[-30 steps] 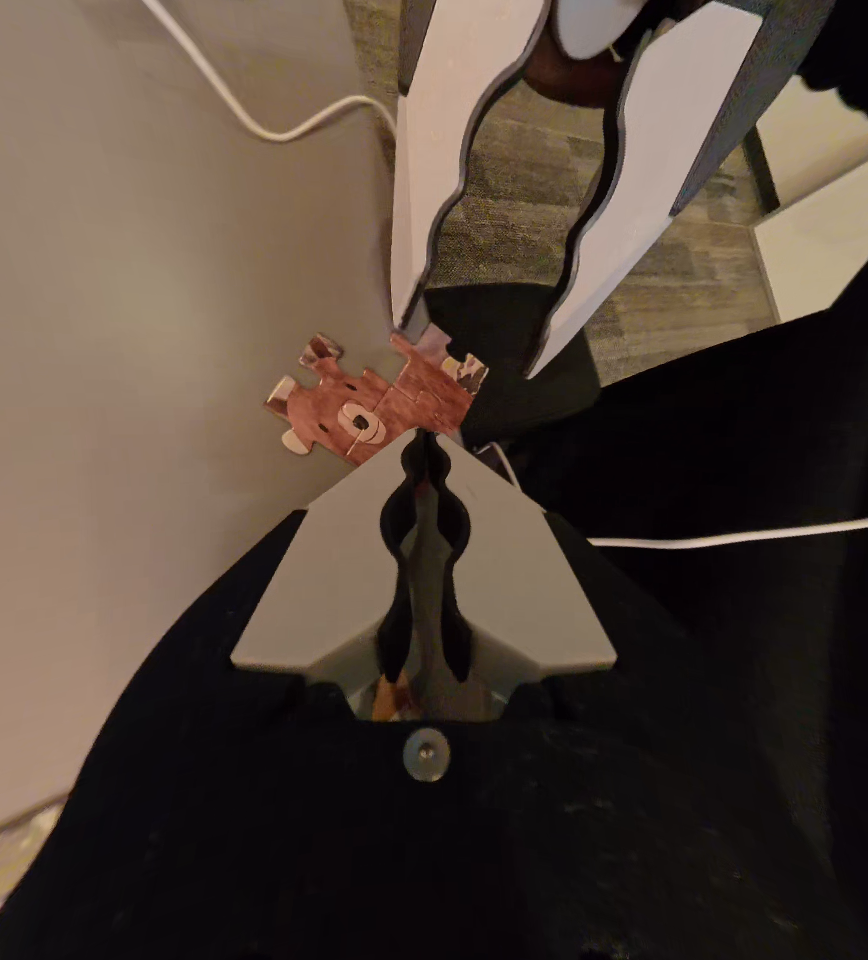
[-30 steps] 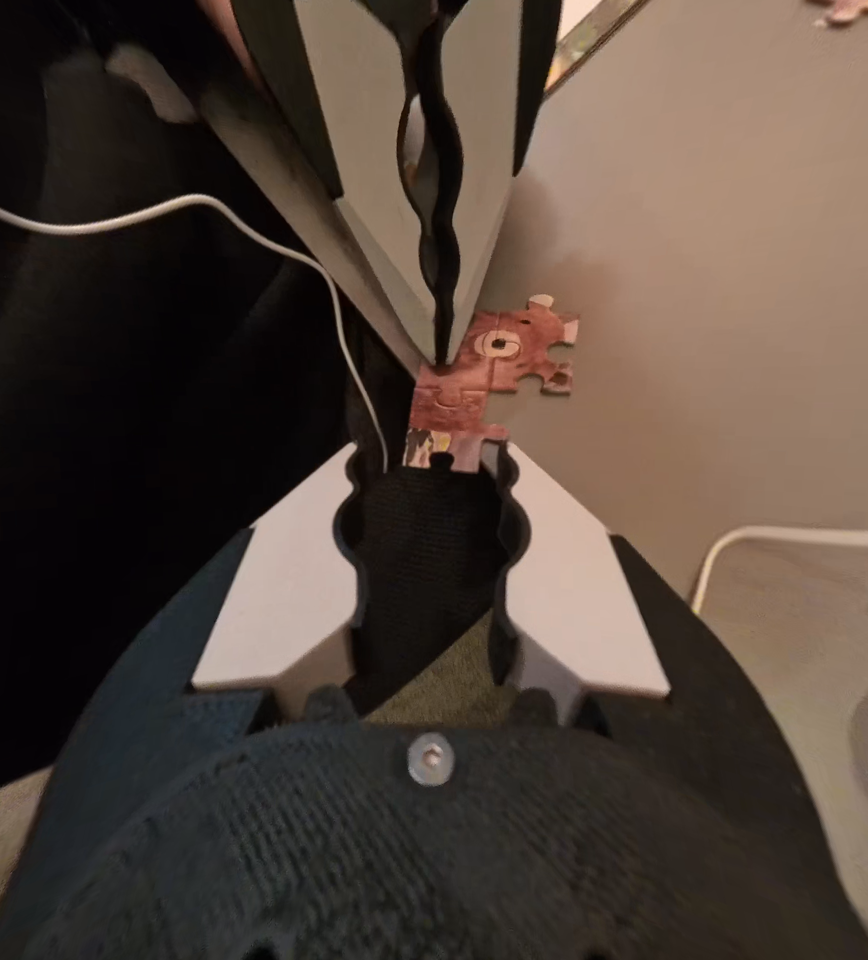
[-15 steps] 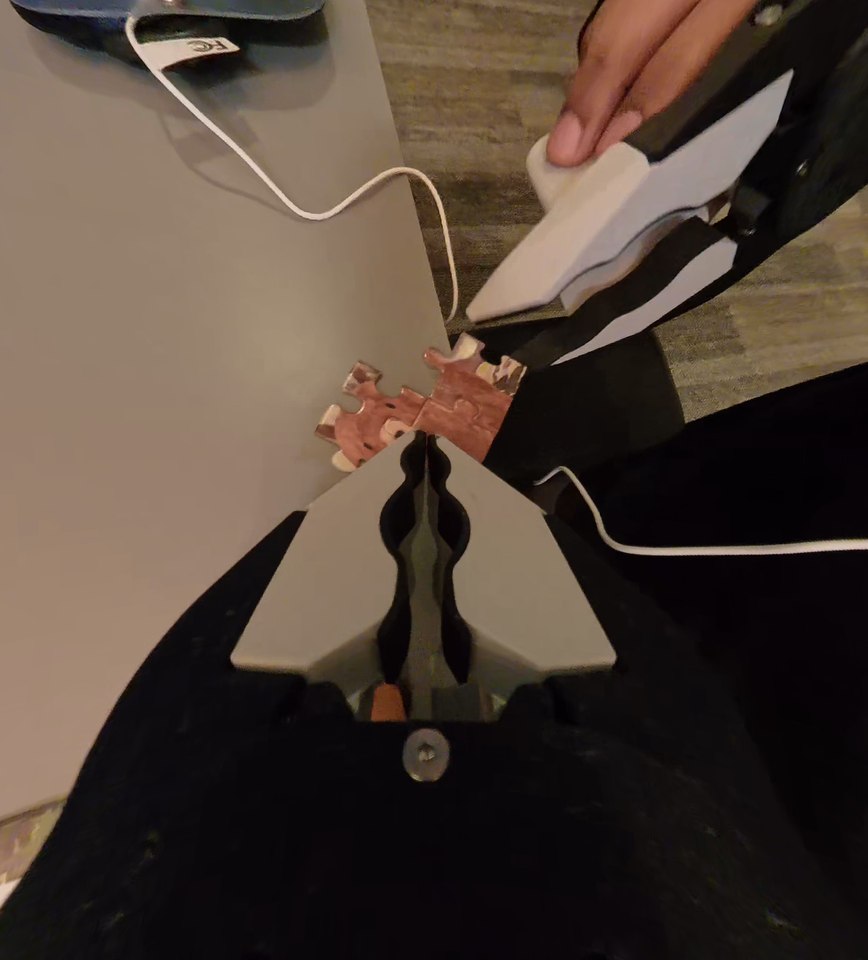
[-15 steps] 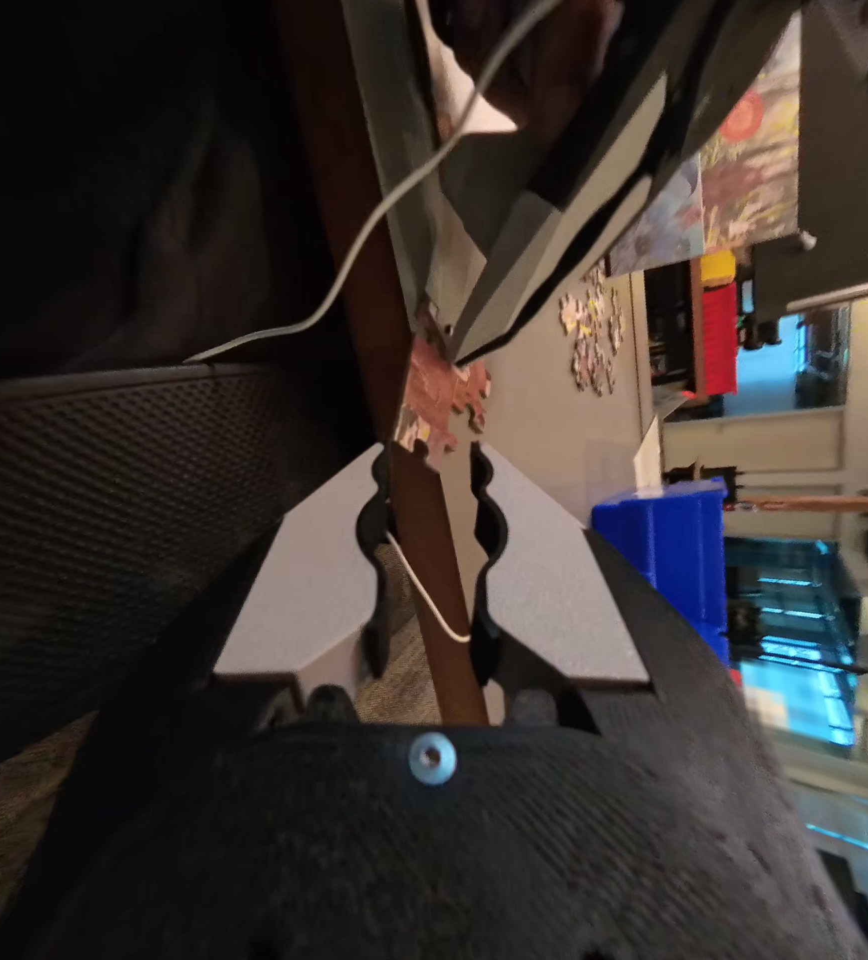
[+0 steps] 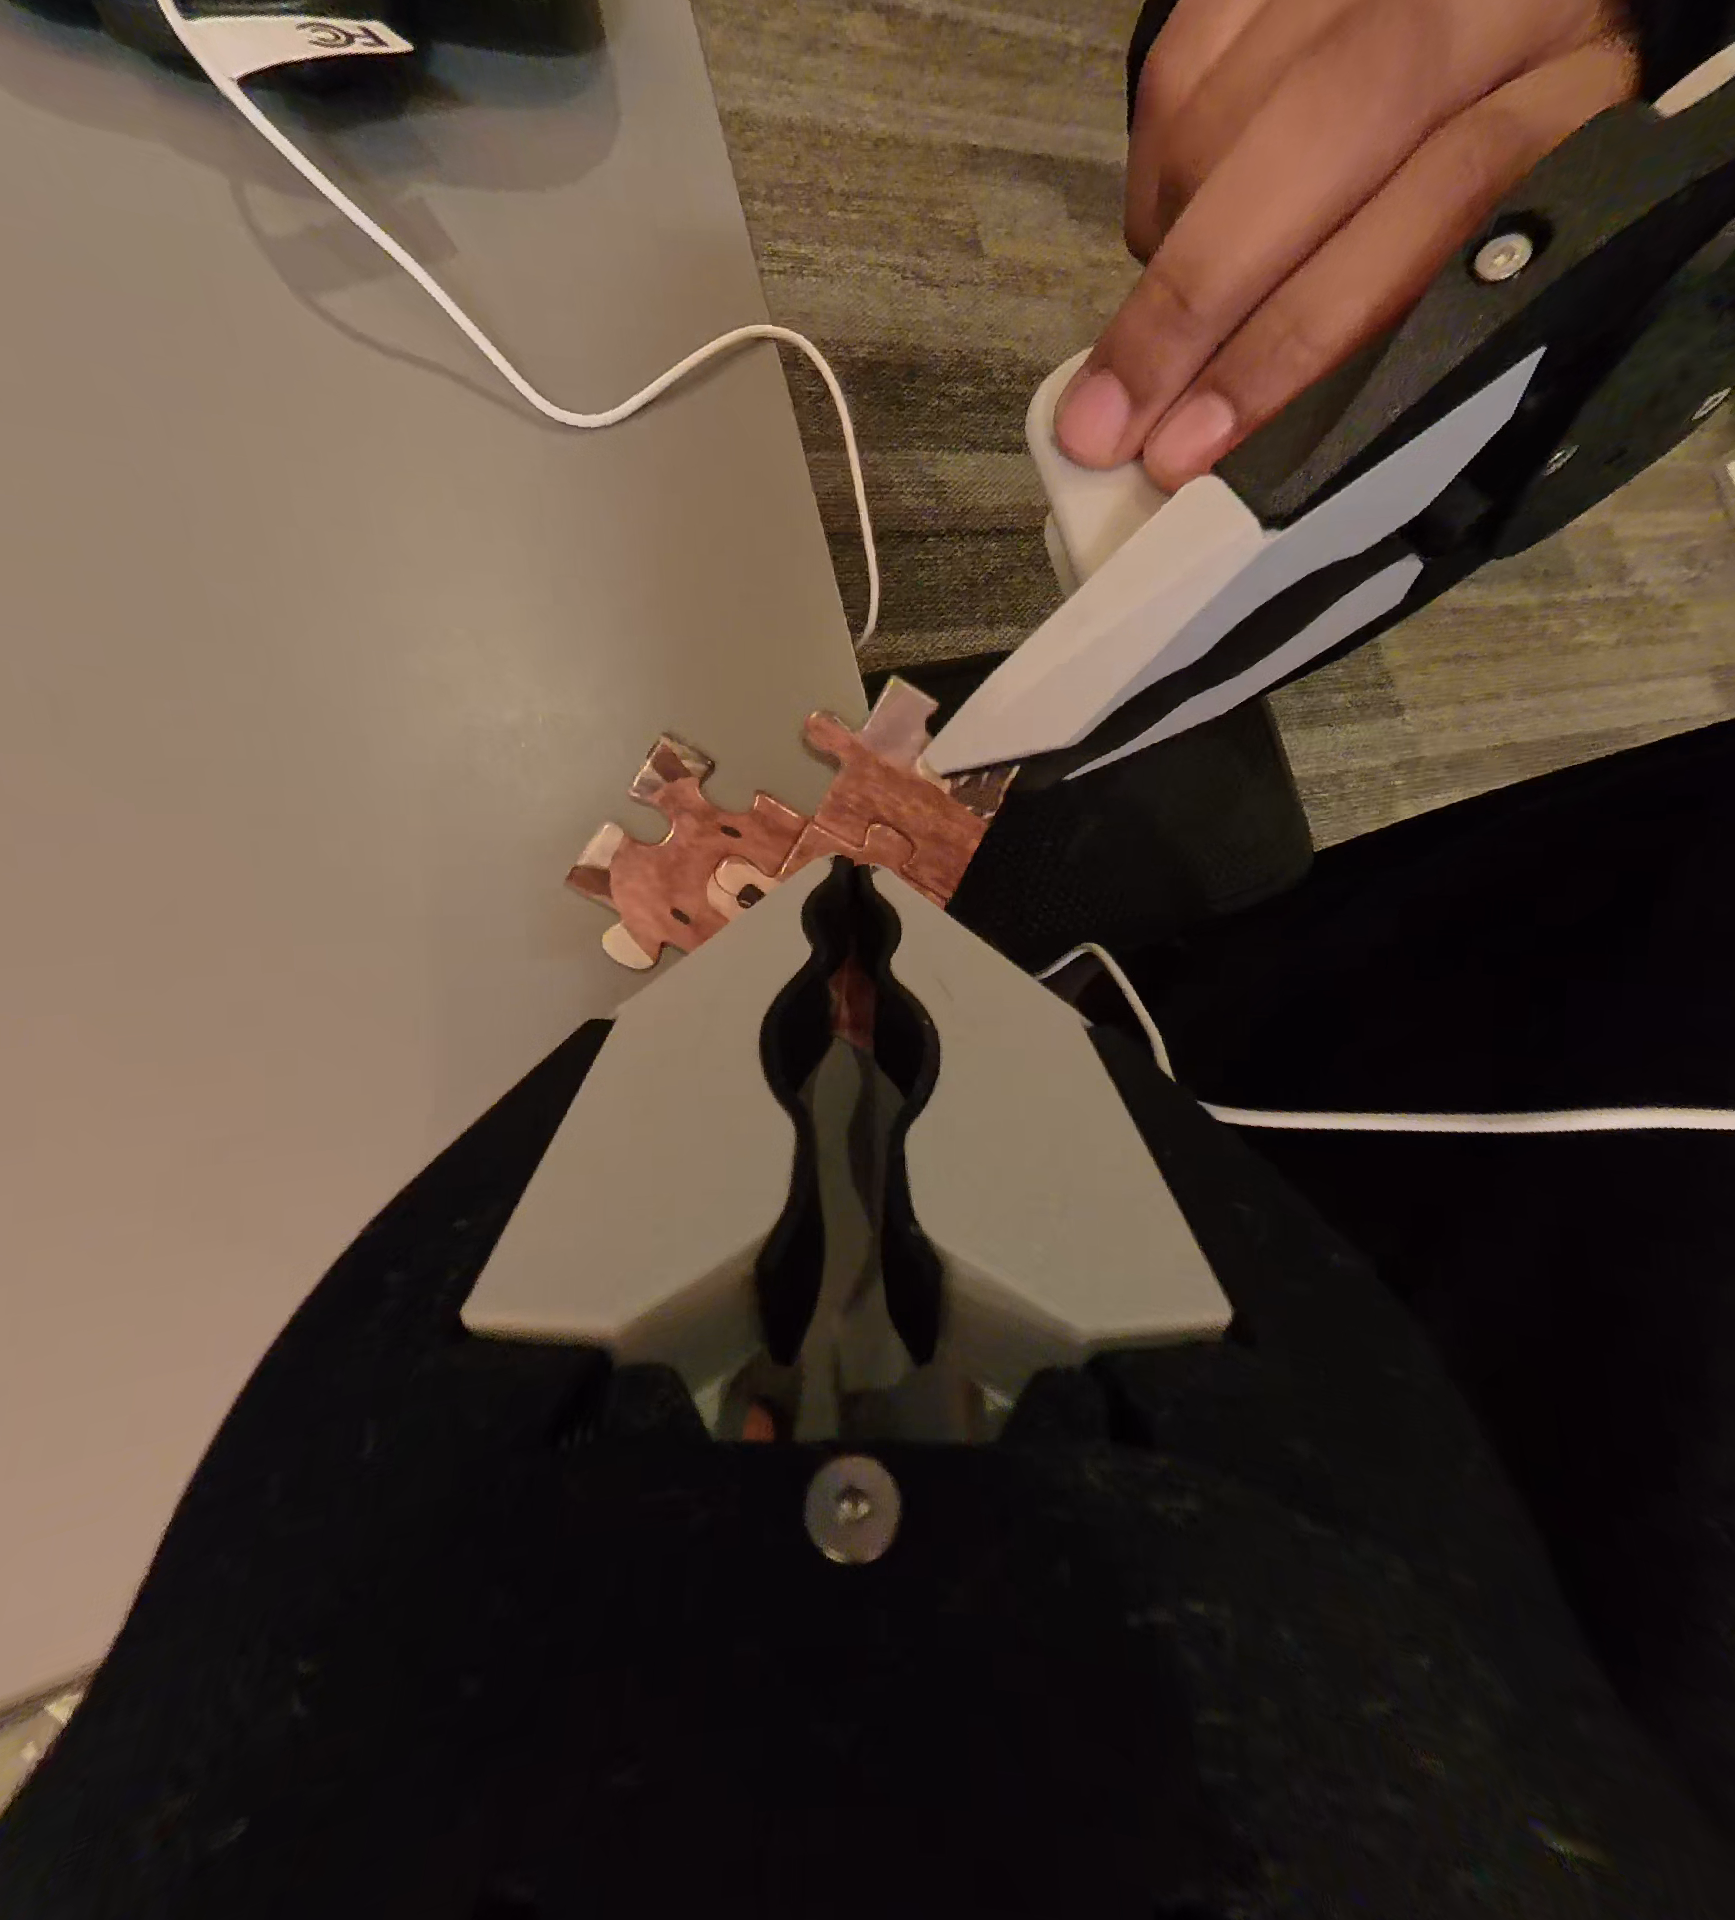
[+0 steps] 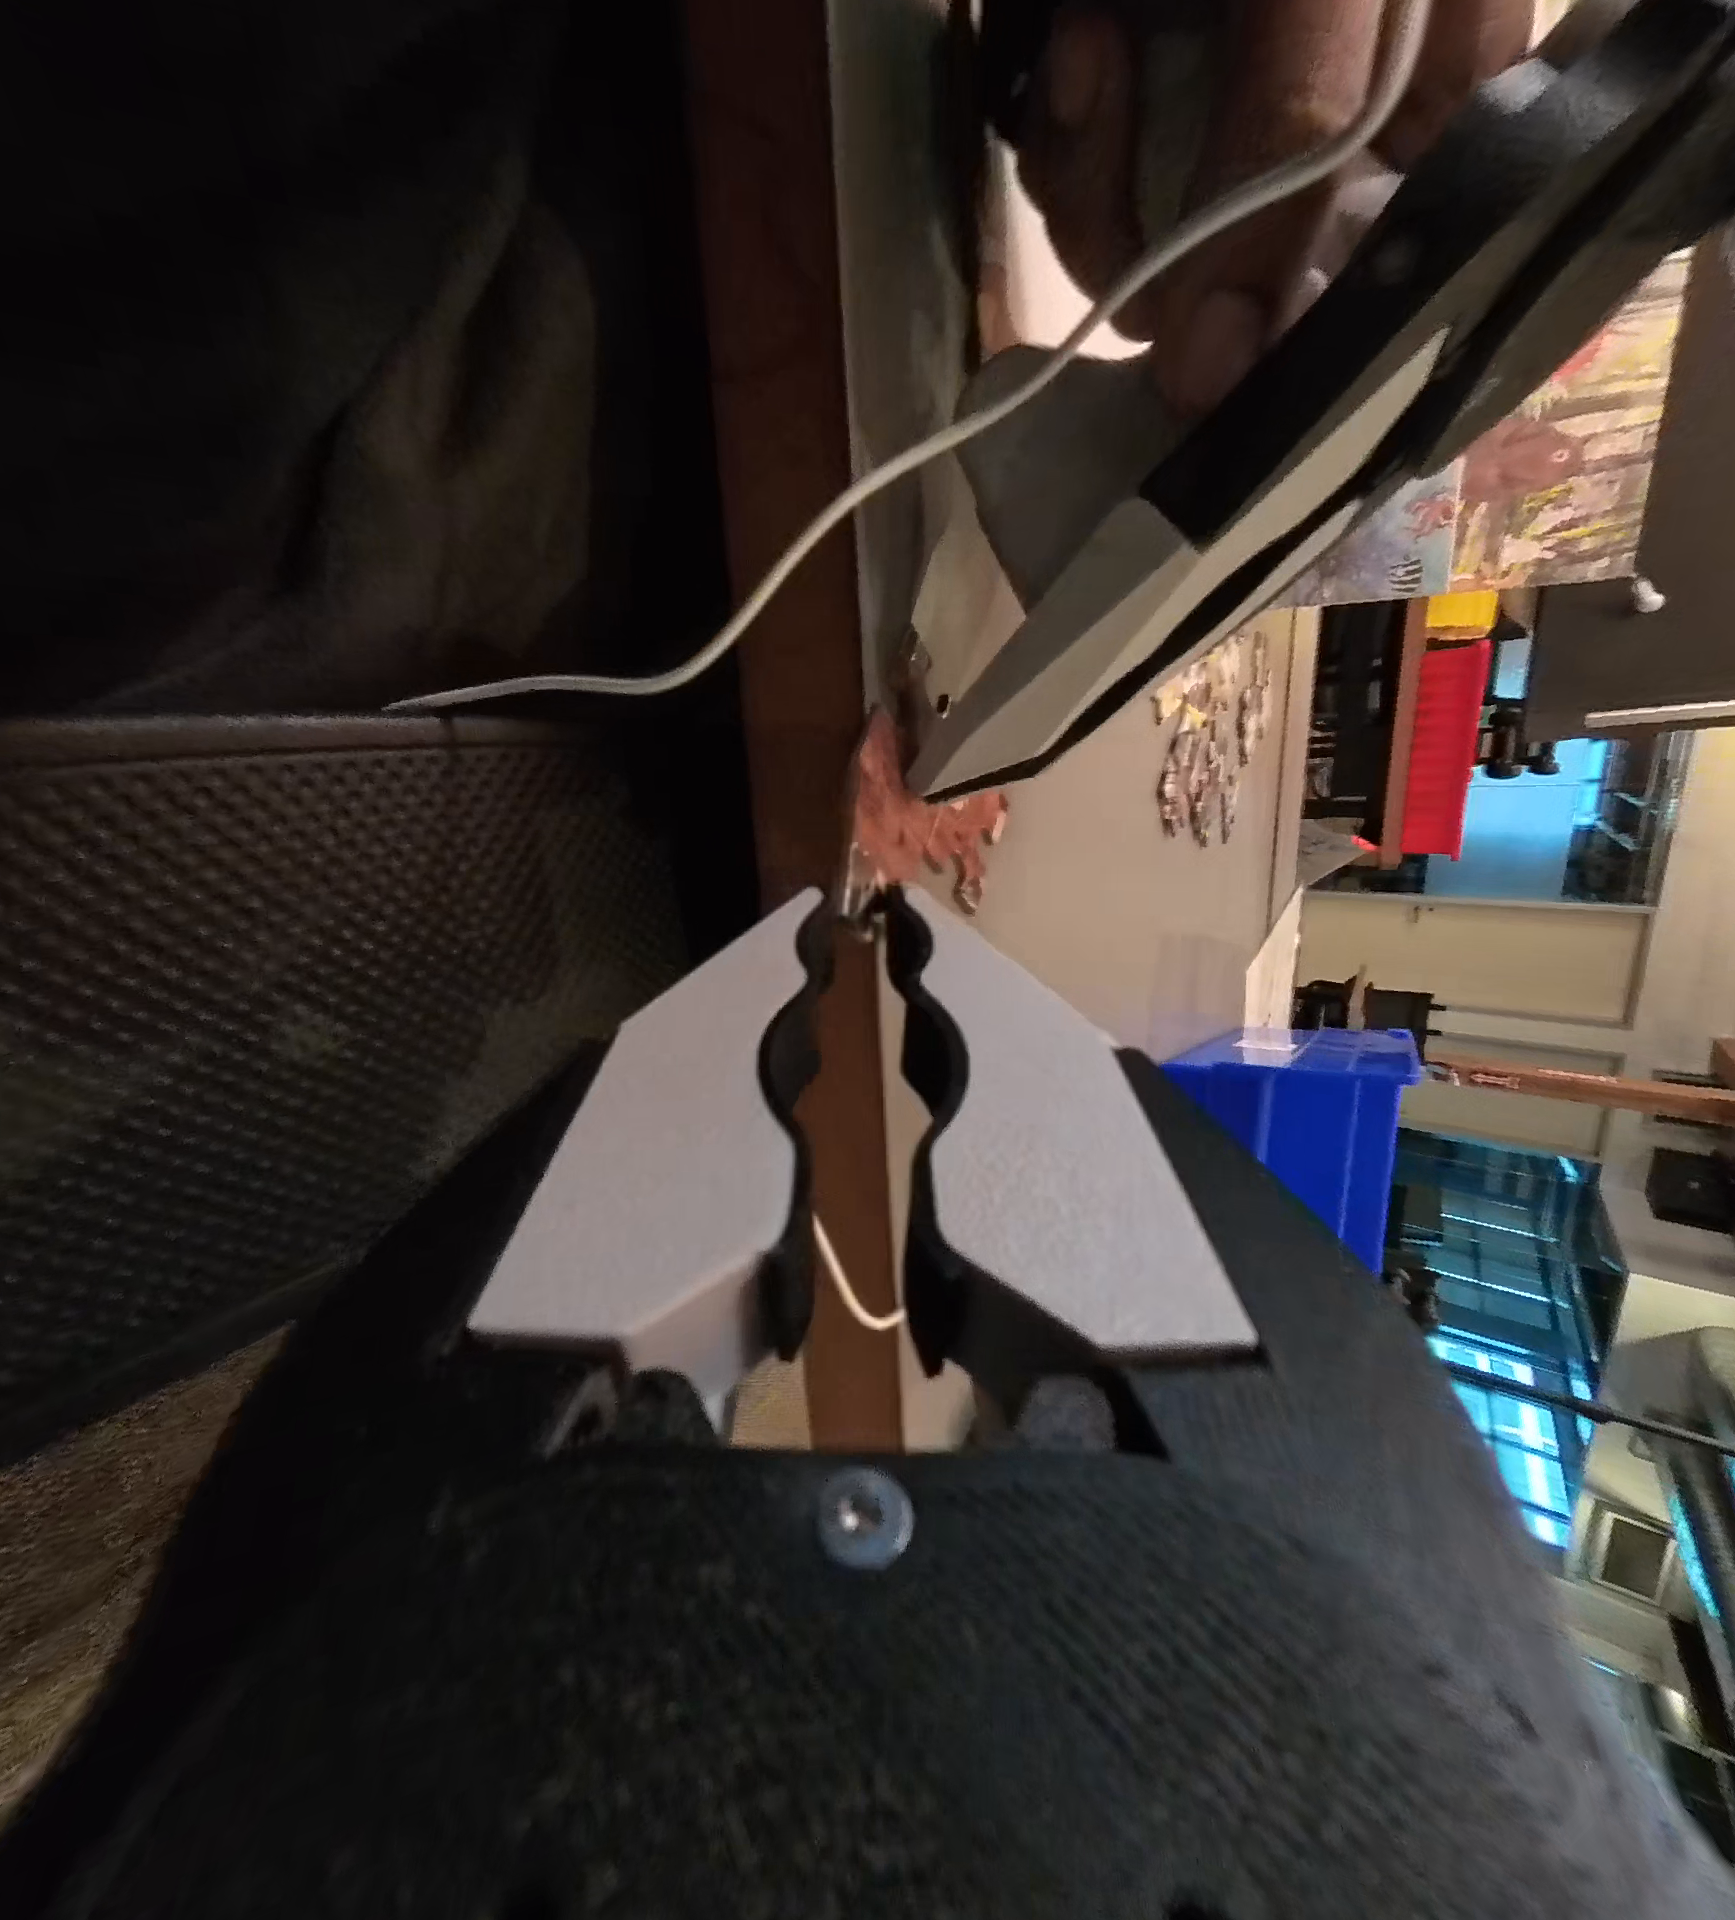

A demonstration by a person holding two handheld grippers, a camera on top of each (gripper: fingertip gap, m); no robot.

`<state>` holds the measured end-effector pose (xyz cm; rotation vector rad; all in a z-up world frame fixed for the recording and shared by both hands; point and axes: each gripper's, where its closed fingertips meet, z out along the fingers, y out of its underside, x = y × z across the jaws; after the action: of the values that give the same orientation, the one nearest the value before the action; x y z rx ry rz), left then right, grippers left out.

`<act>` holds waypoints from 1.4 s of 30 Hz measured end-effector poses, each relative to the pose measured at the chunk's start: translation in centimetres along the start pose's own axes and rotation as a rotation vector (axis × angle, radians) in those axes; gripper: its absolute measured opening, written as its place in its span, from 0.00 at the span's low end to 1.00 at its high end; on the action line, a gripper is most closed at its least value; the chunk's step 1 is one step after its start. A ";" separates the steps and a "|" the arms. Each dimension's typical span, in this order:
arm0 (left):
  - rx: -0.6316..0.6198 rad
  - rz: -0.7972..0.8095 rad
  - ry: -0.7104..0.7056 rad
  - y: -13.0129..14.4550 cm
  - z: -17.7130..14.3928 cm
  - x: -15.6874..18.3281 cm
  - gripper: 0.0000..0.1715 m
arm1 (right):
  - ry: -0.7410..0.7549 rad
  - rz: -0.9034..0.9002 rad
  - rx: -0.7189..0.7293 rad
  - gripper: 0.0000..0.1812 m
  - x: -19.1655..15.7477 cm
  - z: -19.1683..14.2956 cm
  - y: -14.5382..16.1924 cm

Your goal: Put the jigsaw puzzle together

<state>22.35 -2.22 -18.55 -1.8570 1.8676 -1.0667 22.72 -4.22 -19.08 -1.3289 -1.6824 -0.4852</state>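
Left wrist view: the left gripper (image 5: 850, 878) has its grey fingers pressed together on the near edge of a small cluster of joined reddish-brown cardboard jigsaw pieces (image 5: 790, 836). The cluster lies at the right edge of a flat grey table (image 5: 271, 675), with its right part overhanging the edge. The right gripper (image 5: 946, 764) comes in from the upper right, held by a bare hand (image 5: 1289, 208); its white fingers are closed, tips on the far right corner of the cluster. A thin white cable (image 5: 572, 410) loops across the table toward the edge. Grey-brown carpet (image 5: 946, 312) lies beyond the table.

Right wrist view: the camera is rolled, so the table (image 6: 1050, 883) stands nearly edge-on. The right gripper (image 6: 868, 909) pinches the near tip of the jigsaw pieces (image 6: 894, 821), fingers nearly together at the tips. The left gripper (image 6: 930, 790) reaches down from the upper right, closed on the far part of the cluster. A heap of loose puzzle pieces (image 6: 1211, 753) lies farther along the table. A blue plastic bin (image 6: 1289, 1122) stands to the right, and a white cable (image 6: 842, 509) crosses in front.
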 end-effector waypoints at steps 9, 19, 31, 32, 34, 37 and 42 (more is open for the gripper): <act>0.001 -0.030 -0.003 0.8 -0.1 0.0 0.00 | 0.133 -0.012 -0.019 0.00 3.5 -0.6 0.4; -0.009 -0.115 -0.206 2.0 -2.8 -4.6 0.00 | 0.208 0.049 -0.078 0.00 7.2 2.4 2.7; 0.437 -0.297 -0.342 -0.1 -15.4 -8.9 0.00 | 0.038 0.194 -0.269 0.01 12.3 14.4 7.3; 0.454 -0.298 -0.377 0.5 -16.8 -9.4 0.00 | 0.045 0.179 -0.320 0.01 12.5 14.8 8.3; 0.476 -0.310 -0.442 2.1 -19.4 -10.4 0.00 | 0.066 0.192 -0.410 0.01 13.1 15.1 10.1; 0.500 -0.333 -0.538 5.0 -23.5 -11.9 0.00 | 0.051 0.279 -0.415 0.10 13.2 15.2 10.4; 0.650 -0.406 -0.656 8.9 -31.5 -13.8 0.00 | 0.024 0.458 -0.347 0.15 13.7 14.5 9.1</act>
<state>-3.69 19.03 -7.10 -1.8723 0.6896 -0.8677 24.98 17.48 -17.11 -1.8905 -1.2499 -0.5300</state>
